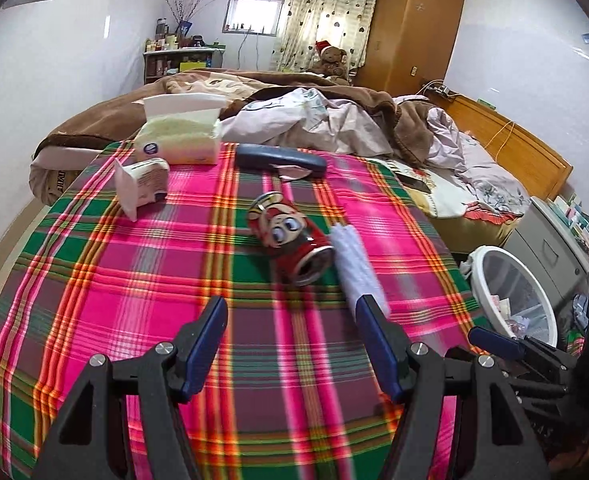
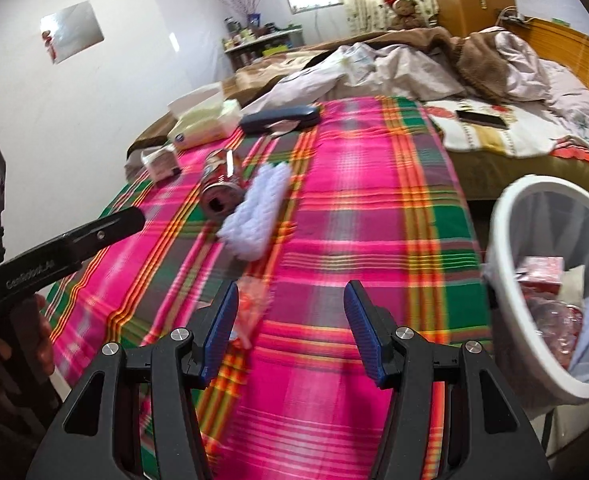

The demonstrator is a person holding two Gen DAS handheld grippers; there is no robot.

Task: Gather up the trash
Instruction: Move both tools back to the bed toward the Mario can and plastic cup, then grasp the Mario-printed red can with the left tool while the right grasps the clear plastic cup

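Both the left gripper (image 1: pixel 290 316) and right gripper (image 2: pixel 290 304) have fingers released, grasping nothing. A red can (image 1: pixel 290 238) lies on the plaid desk (image 1: pixel 134 280), touching a white tissue wad (image 1: pixel 356 268).

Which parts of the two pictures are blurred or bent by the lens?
Left wrist view: the plaid cloth streaks with motion blur near the camera, and the red can is slightly smeared. Right wrist view: the white fluffy item and the cloth are smeared; the trash bin rim bulges. Both views curve strongly at the edges.
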